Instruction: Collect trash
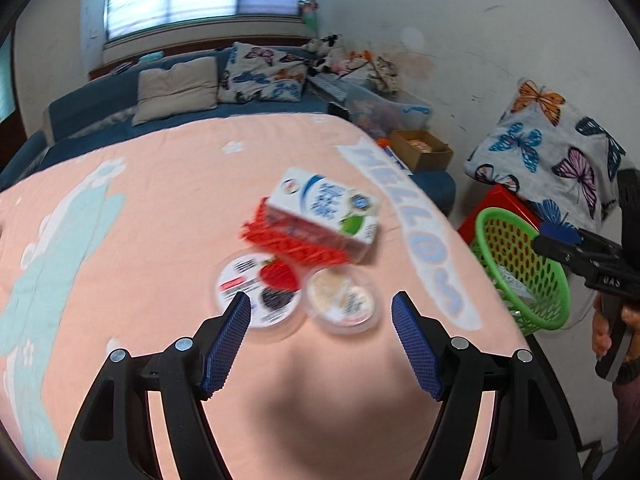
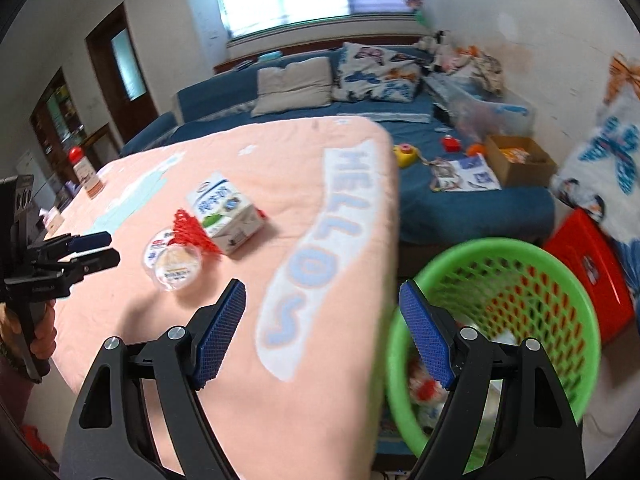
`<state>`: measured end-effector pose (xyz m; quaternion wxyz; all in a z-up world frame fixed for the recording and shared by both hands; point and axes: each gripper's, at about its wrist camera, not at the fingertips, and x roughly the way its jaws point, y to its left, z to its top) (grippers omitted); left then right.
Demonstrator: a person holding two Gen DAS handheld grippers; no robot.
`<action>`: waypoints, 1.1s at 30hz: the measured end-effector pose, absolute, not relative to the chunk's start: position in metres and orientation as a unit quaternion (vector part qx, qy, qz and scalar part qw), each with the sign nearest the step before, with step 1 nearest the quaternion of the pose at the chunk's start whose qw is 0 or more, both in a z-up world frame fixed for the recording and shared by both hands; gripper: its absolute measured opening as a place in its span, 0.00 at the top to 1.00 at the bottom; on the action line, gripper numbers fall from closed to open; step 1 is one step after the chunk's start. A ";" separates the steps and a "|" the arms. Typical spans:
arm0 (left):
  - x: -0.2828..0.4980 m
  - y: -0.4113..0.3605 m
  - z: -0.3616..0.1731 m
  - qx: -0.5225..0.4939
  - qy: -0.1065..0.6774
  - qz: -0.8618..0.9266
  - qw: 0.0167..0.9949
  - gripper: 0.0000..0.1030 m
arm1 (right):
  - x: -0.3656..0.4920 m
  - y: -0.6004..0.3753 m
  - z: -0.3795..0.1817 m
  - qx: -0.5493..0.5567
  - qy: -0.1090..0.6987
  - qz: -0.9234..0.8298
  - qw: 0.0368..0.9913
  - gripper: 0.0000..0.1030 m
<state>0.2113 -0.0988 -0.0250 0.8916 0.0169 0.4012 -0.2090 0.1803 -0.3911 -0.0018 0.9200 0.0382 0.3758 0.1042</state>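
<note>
On the pink cloth lie a white milk carton (image 1: 326, 210) (image 2: 224, 210), a red plastic net (image 1: 294, 242) (image 2: 192, 230), a round lid with a berry label (image 1: 258, 290) (image 2: 158, 246) and a clear round cup (image 1: 340, 300) (image 2: 176, 268). My left gripper (image 1: 320, 344) (image 2: 94, 248) hangs open just short of the lid and cup, nothing between its fingers. My right gripper (image 2: 322, 332) (image 1: 560, 242) is open and empty, straddling the table's right edge and the rim of the green basket (image 2: 576, 280) (image 1: 520, 264). Some trash lies inside the basket.
The pink cloth with "HELLO" lettering (image 2: 320, 216) covers the table (image 1: 160, 208). A red box (image 2: 588, 264) stands behind the basket. A blue sofa (image 2: 460, 200) holds pillows, toys and a cardboard box (image 2: 520, 158). A red-capped bottle (image 2: 82, 168) stands at the table's far left.
</note>
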 end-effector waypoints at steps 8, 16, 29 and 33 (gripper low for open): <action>0.206 -0.061 -0.036 -0.003 0.410 -0.182 0.894 0.32 | 0.232 -0.339 -0.005 -0.003 0.393 0.155 0.907 0.23; 0.203 -0.046 -0.047 -0.010 0.421 -0.180 0.889 0.32 | 0.293 -0.282 -0.013 -0.066 0.402 0.214 0.888 0.23; 0.208 -0.045 -0.053 -0.012 0.427 -0.191 0.884 0.32 | 0.345 -0.233 -0.043 -0.151 0.417 0.261 0.857 0.23; 0.211 -0.048 -0.059 -0.013 0.434 -0.196 0.879 0.32 | 0.354 -0.222 -0.051 -0.182 0.418 0.271 0.848 0.23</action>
